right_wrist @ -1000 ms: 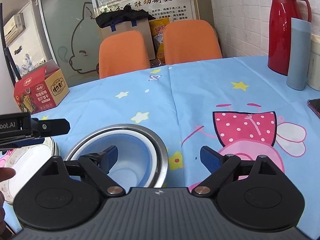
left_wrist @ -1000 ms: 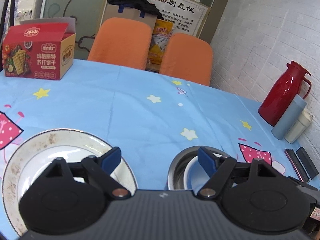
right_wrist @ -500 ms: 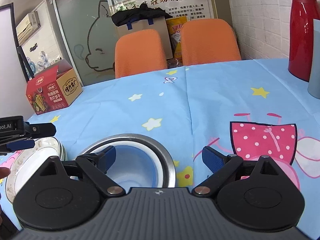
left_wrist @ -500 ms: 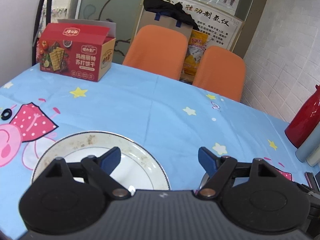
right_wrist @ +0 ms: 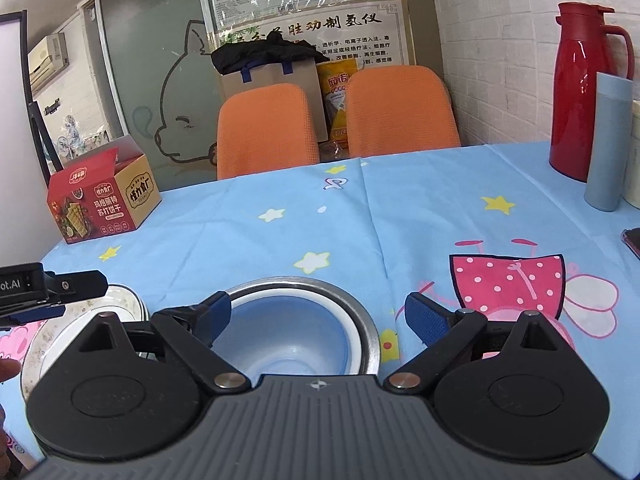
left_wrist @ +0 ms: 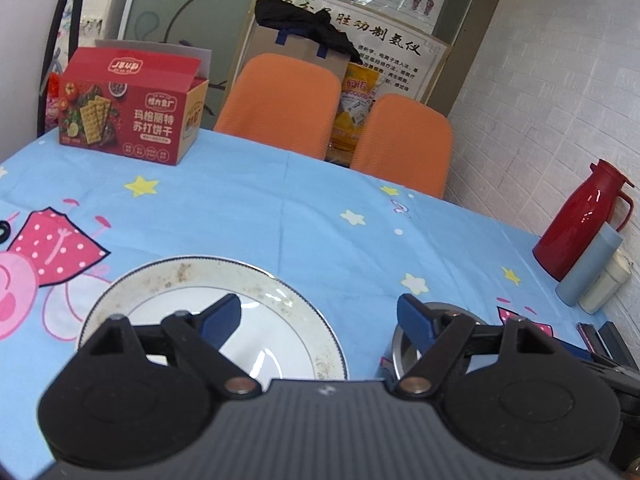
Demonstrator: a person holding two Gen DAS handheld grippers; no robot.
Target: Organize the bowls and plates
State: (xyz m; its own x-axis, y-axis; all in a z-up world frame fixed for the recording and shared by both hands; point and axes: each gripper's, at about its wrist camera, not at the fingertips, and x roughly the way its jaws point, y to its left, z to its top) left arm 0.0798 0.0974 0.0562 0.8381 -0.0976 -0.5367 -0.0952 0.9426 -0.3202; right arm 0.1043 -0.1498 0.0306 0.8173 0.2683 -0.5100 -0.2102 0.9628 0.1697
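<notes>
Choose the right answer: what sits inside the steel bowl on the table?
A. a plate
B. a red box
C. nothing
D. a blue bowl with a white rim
D: the right wrist view shows a blue bowl with a white rim nested inside the steel bowl.

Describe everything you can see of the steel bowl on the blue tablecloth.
The steel bowl is round, with a broad shiny metal rim. It sits upright on the tablecloth, right of the speckled plate. Nested inside is a blue bowl with a white rim. The open right gripper hovers over it, apparently not touching.
</notes>
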